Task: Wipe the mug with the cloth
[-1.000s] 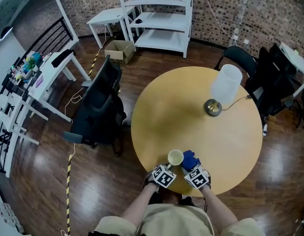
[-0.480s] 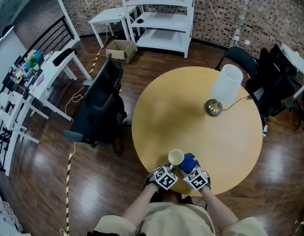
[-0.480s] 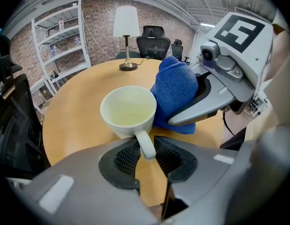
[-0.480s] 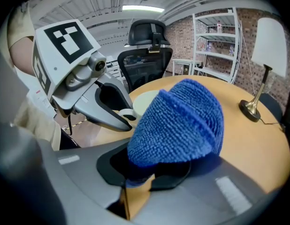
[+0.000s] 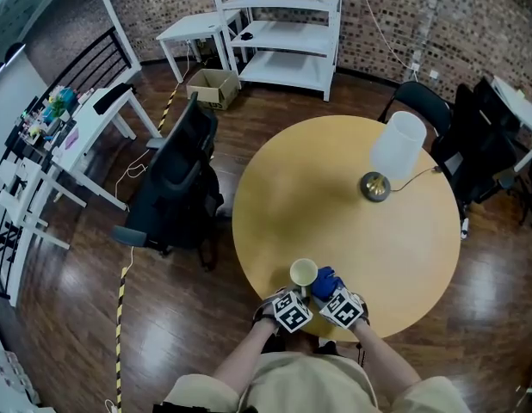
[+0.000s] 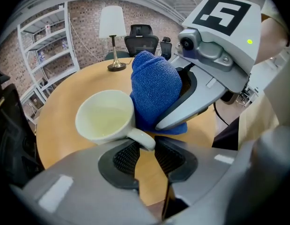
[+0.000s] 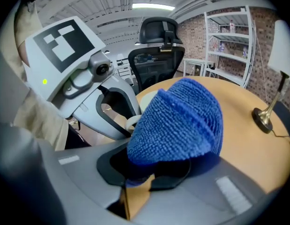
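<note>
A pale cream mug (image 5: pixel 304 274) stands on the round wooden table (image 5: pixel 335 196) near its front edge. In the left gripper view the mug (image 6: pixel 105 121) is upright, its handle pointing between the fingertips of my left gripper (image 6: pixel 146 156). Those jaws have just been opening and stand slightly apart around the handle without pinching it. My right gripper (image 7: pixel 149 172) is shut on a bunched blue cloth (image 7: pixel 178 116). The cloth (image 6: pixel 154 93) presses against the mug's right side. From the head view both grippers (image 5: pixel 299 292) (image 5: pixel 328 292) sit side by side just behind the mug.
A table lamp (image 5: pixel 391 153) with a white shade stands at the table's far right, its cord running off the edge. A black office chair (image 5: pixel 176 192) is left of the table, more dark chairs (image 5: pixel 421 101) are at the right, and white shelving (image 5: pixel 283 33) stands at the back.
The blue cloth and the right gripper have shifted a little left, closer against the mug. The left gripper has rolled slightly. The mug stays in its place.
</note>
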### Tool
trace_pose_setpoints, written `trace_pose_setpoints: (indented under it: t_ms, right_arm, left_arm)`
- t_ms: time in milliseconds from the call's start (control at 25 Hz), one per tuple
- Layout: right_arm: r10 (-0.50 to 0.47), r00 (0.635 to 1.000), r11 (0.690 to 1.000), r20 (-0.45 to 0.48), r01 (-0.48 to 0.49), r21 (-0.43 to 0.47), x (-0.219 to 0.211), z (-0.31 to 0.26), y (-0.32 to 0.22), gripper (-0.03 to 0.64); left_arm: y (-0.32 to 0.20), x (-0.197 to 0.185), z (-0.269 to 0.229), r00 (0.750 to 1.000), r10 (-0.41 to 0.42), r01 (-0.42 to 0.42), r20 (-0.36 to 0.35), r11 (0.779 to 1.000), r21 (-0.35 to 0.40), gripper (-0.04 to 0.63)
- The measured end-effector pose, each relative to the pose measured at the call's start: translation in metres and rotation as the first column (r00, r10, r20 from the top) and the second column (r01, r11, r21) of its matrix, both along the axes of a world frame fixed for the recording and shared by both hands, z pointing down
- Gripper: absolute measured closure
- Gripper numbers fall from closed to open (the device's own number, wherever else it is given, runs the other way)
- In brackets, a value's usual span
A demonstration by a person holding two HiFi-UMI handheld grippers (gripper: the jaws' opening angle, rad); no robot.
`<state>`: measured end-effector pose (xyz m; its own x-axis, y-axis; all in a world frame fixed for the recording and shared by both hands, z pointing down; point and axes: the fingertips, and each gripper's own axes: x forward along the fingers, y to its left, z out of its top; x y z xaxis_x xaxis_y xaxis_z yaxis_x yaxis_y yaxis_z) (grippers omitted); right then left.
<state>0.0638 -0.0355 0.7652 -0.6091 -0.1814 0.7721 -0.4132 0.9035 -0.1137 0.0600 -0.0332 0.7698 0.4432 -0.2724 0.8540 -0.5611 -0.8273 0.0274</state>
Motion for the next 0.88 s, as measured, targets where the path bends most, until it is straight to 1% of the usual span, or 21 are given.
trace_pose_setpoints:
  t_ms: [120, 240, 320, 400, 480, 520, 680, 880]
  right_arm:
    - [-0.049, 0.999, 0.999, 0.017, 0.049, -0.020, -0.002, 0.001, 0.004, 0.554]
    - [-0.106, 0.994, 0.994, 0.019, 0.107, -0.032, -0.009, -0.002, 0.010, 0.554]
    - [-0.119, 0.993, 0.992, 0.026, 0.120, -0.039, -0.014, -0.002, 0.013, 0.554]
    - [-0.132, 0.991, 0.991, 0.024, 0.133, -0.032, -0.018, -0.002, 0.016, 0.554]
    - [-0.165, 0.986, 0.986, 0.008, 0.165, -0.009, -0.020, -0.002, 0.017, 0.554]
    - [-0.178, 0.984, 0.984, 0.002, 0.178, -0.001, -0.020, -0.002, 0.017, 0.554]
    - [-0.187, 0.982, 0.982, 0.002, 0.187, 0.006, -0.018, -0.003, 0.017, 0.554]
    - [-0.197, 0.980, 0.980, 0.001, 0.197, -0.007, -0.019, -0.003, 0.021, 0.554]
  left_arm:
    - [-0.001, -0.003, -0.001, 0.999, 0.034, -0.034, 0.015, 0.999, 0.004, 0.503]
    - [-0.004, -0.008, -0.001, 0.998, 0.049, -0.049, 0.030, 0.999, 0.013, 0.502]
    - [-0.004, -0.008, -0.001, 0.997, 0.064, -0.065, 0.038, 0.998, 0.013, 0.502]
    - [-0.002, -0.006, 0.000, 0.992, 0.106, -0.108, 0.074, 0.994, 0.024, 0.503]
    - [0.001, -0.005, 0.003, 0.981, 0.153, -0.159, 0.119, 0.986, 0.040, 0.508]
    - [0.001, -0.005, 0.004, 0.978, 0.163, -0.170, 0.129, 0.984, 0.046, 0.511]
    - [0.002, -0.003, 0.003, 0.983, 0.146, -0.153, 0.113, 0.987, 0.049, 0.512]
    - [0.003, -0.006, 0.002, 0.984, 0.141, -0.147, 0.112, 0.988, 0.051, 0.511]
